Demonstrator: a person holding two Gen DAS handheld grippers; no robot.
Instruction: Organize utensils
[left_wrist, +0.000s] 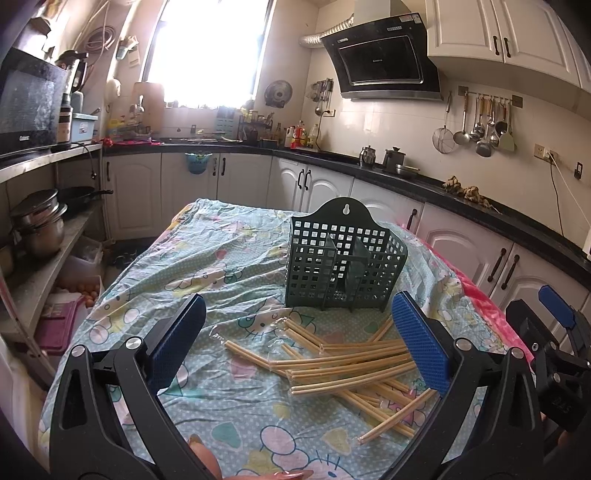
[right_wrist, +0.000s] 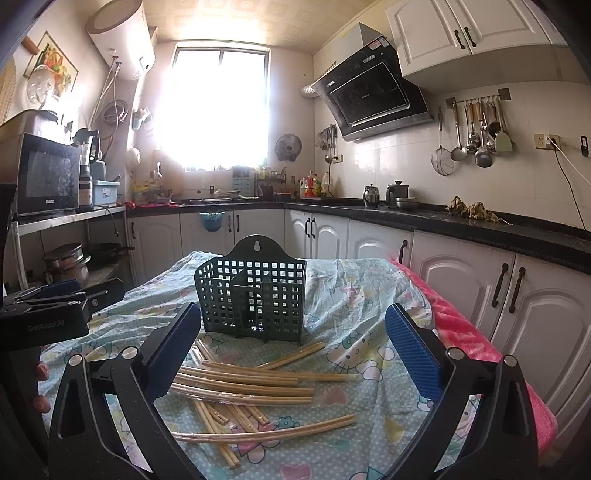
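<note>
A dark green lattice utensil holder stands upright on the cartoon-print cloth, and I see nothing inside its compartments. Several pairs of bamboo chopsticks in clear wrappers lie scattered in front of it. My left gripper is open above the cloth, its blue pads either side of the pile's left part, holding nothing. My right gripper is open over the chopsticks, also holding nothing. The right gripper's body shows at the right edge of the left wrist view; the left gripper's body shows at the left of the right wrist view.
The table carries a blue patterned cloth over a pink blanket at its right edge. White cabinets with a black counter run behind and to the right. A shelf with pots and a microwave stands left.
</note>
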